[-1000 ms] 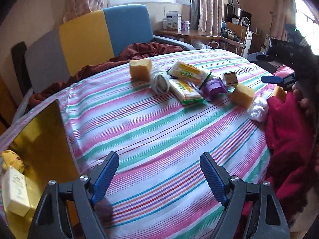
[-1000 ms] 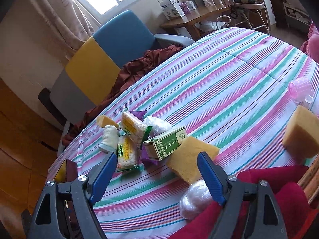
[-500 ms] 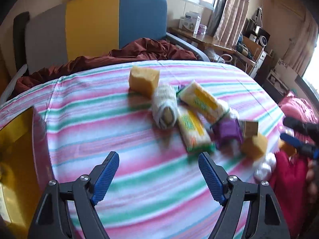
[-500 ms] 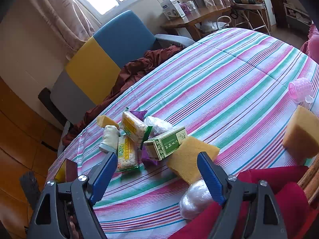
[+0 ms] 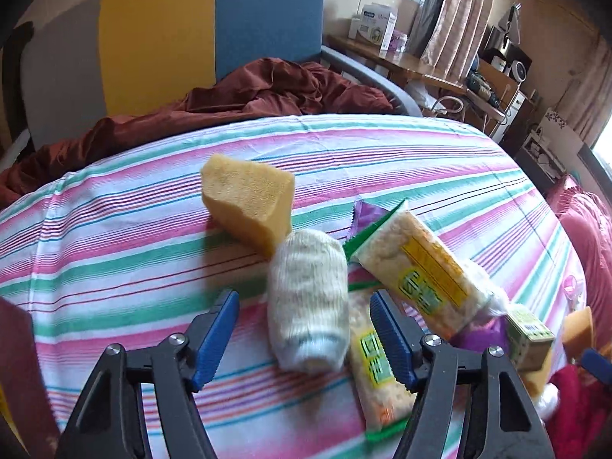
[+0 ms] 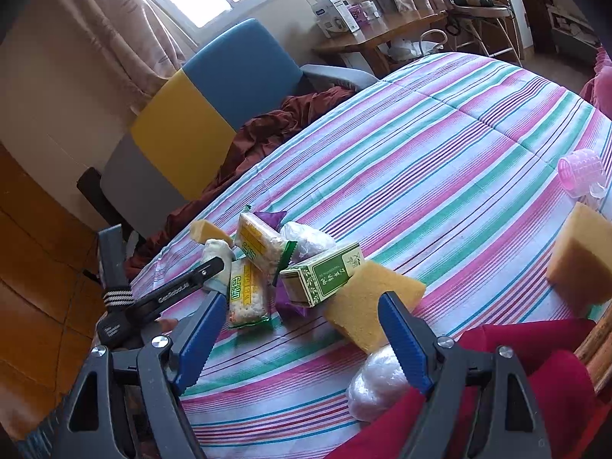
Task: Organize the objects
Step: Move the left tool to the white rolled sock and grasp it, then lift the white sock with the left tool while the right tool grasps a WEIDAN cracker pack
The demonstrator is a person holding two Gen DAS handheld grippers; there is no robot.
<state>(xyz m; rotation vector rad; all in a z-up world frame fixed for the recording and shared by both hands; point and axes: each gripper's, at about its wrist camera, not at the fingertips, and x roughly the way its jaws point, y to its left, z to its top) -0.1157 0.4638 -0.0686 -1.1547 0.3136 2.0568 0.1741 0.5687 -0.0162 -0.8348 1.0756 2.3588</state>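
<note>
Lying on the striped cloth (image 5: 126, 252) of the tabletop, the white rolled towel (image 5: 308, 306) sits between the blue pads of the left claw (image 5: 304, 338), whose jaws have just been closing yet stand clear of it on both sides. A yellow sponge (image 5: 248, 201) touches the roll's far end. Two cracker packets crowd its other side: the upper packet (image 5: 424, 267) leans over the lower packet (image 5: 376, 359), whose near end is partly hidden by the claw's finger. A purple wrapper (image 5: 480, 334) and a green box (image 5: 529, 334) are blurred and half covered there. From the right wrist view the roll is mostly hidden behind the left claw's black arm. The right claw (image 6: 302, 338) hovers open and empty over a larger sponge (image 6: 367, 306), its far edge under the green box. A clear plastic bundle (image 6: 376, 382) lies partly behind a finger, against red fabric (image 6: 516, 382).
</note>
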